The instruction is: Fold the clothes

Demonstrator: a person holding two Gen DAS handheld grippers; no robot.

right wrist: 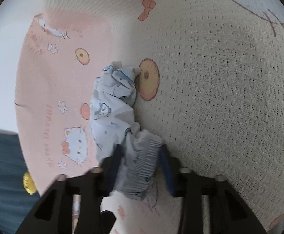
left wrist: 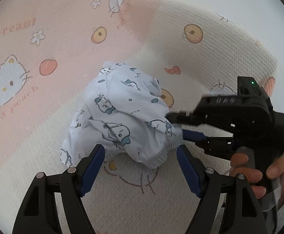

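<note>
Now right claw (right wrist: 142, 167) clamps garment (left wrist: 120, 115) waistband edge; left claw (left wrist: 141, 167) gapes above blanket (left wrist: 210, 58).

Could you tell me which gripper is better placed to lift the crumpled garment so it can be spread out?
Right. The right gripper already has the garment by its ribbed waistband, between its pads. The left gripper is open, short of the cloth, holding nothing.

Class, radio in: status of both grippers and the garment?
Left gripper open, empty. Right gripper shut on printed baby shorts' elastic waistband. Shorts crumpled on cartoon blanket. Nothing in the way.
</note>
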